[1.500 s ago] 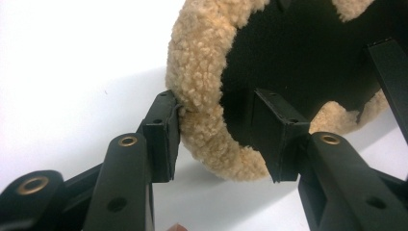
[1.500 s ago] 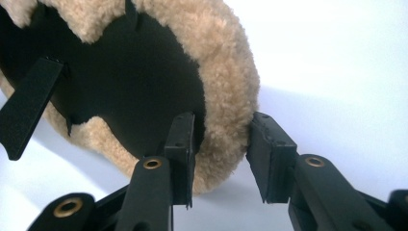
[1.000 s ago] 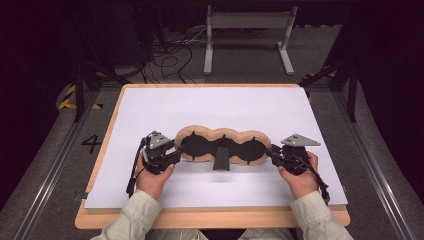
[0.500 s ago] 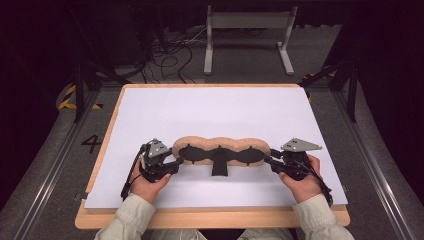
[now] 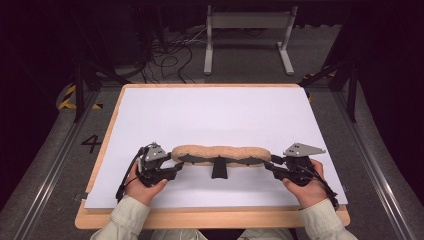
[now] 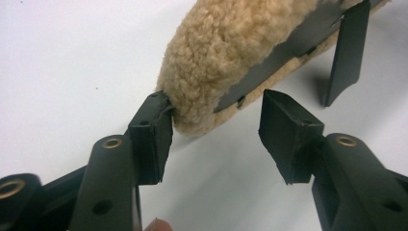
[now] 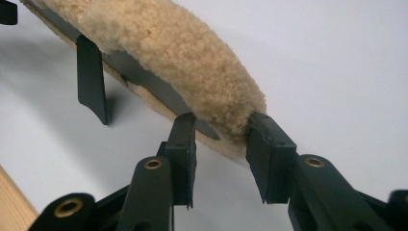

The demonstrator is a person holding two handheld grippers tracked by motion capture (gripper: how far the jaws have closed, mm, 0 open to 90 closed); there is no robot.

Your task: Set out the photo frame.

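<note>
A long tan fleece piece (image 5: 220, 152) with a dark lining and a black strap (image 5: 219, 170) lies near the front of the white sheet (image 5: 210, 115). My left gripper (image 5: 176, 167) is at its left end. In the left gripper view the jaws of the left gripper (image 6: 216, 103) have just been opening: one pad touches the fleece piece (image 6: 231, 53), the other stands apart. My right gripper (image 5: 270, 167) is at the right end. In the right gripper view the right gripper (image 7: 222, 120) has both pads against the fleece piece (image 7: 178, 53), though its jaws have been easing open.
The white sheet covers a wooden board (image 5: 210, 217) whose front edge runs just in front of the person's hands. Behind the board are dark floor, cables (image 5: 170, 55) and a white metal stand (image 5: 247, 30). The sheet beyond the fleece piece is bare.
The fleece piece has gone from a broad, lobed, opened shape to a narrow flat strip on the sheet. The left gripper's jaws have spread apart. Both hands stayed in place.
</note>
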